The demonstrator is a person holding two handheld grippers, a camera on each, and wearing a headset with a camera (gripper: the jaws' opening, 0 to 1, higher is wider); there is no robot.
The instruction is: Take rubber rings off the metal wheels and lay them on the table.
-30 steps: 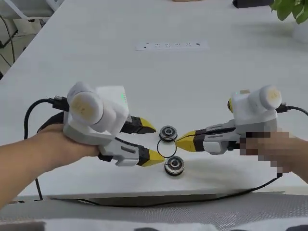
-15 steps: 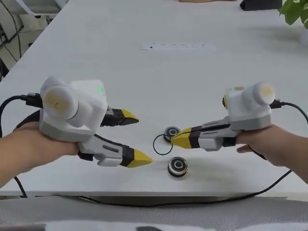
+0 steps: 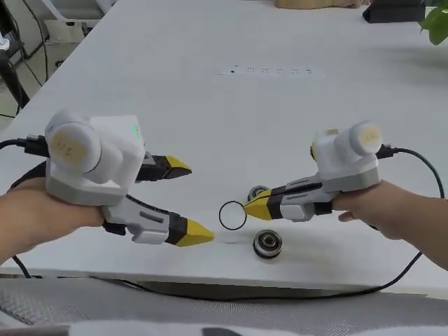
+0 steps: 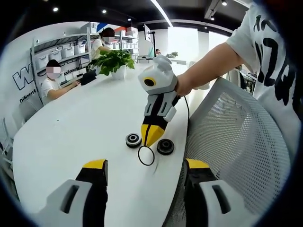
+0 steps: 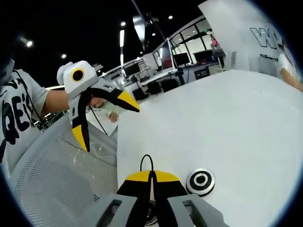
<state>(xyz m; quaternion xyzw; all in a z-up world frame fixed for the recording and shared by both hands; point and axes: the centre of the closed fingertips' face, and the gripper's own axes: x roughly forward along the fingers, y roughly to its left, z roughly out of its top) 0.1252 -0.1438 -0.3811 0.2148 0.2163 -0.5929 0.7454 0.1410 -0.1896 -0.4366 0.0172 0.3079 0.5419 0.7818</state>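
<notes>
Rubber ring (image 3: 233, 215): thin, black, likely light, floppy and stretchy; pinch anywhere on the band | right gripper (image 3: 248, 208) jaws shut on ring's 3 o'clock edge, over white table (image 3: 210, 105), contact unclear | left gripper (image 3: 196, 203) wide open, empty, at ring's 9 o'clock | metal wheel (image 3: 257, 192) at 1 o'clock, second wheel (image 3: 268, 243) at 5 o'clock, both close to the laying spot

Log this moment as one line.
left hand-held gripper: open, empty | right hand-held gripper: shut on rubber ring | metal wheels: two, on table
</notes>
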